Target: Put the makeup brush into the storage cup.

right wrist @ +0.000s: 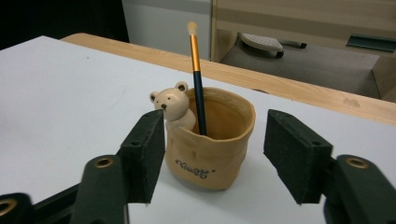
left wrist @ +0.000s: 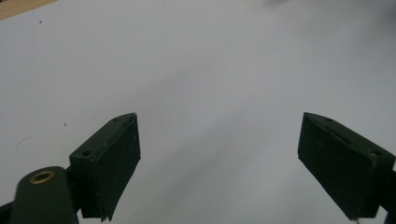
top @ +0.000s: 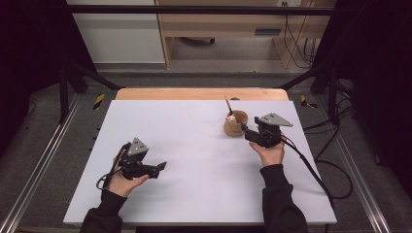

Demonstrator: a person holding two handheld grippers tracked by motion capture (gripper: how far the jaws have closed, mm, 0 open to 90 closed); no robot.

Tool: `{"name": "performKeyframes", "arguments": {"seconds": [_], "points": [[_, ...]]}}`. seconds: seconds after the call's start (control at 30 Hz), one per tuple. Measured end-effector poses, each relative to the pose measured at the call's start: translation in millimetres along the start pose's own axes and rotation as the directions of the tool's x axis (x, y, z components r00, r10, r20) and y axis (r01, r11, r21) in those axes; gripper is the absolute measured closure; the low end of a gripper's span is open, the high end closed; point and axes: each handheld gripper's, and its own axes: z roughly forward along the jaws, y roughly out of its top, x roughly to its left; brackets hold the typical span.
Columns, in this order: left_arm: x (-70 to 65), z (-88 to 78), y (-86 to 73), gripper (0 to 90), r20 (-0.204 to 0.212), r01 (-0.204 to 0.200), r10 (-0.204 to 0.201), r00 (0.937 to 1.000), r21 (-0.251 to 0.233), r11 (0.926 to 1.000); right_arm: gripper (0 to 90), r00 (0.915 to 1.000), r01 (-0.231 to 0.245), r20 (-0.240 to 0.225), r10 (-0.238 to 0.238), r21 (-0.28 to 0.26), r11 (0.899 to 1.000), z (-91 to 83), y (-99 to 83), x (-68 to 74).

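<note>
The bear pen holder [right wrist: 211, 140], a tan pot shaped like a soft, crumpled sack with a small cream bear figure [right wrist: 171, 103] peeking over its rim and dark lettering on its front, stands on the right half of the matte white table top [top: 194, 145], toward the far edge, where a strip of pale wood [top: 199, 93] shows beyond the white sheet. At the left of the high view, the left gripper [top: 161, 167] is held low over the bare white surface, well apart from the holder, its black block-shaped jaws spread wide with nothing between them; a grey three-cornered plate sits on top of it, and the left hand [top: 124, 182] in a dark sleeve grips it from below. Inside the holder a slim brush [right wrist: 196, 77] stands nearly upright, with a dark handle, a gold metal band and a pale soft tip. The right gripper [right wrist: 212, 156], held by the right hand [top: 270, 153], sits just beside the holder with its flat-padded jaws parted on either side of the pot, the left pad close against the bear side, the right pad clear of the wall.
</note>
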Motion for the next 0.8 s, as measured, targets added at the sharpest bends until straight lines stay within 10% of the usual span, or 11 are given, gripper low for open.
{"name": "performKeyframes", "arguments": {"seconds": [0.8], "points": [[3.5, -4.8, -2.4, 9.8, -0.003, 0.022, -0.022, 0.9998, -0.020, 0.9996, 11.6, 0.9970, 0.002, -0.077, 0.002, 0.040, 0.999, -54.5, -20.6, 8.2]]}}
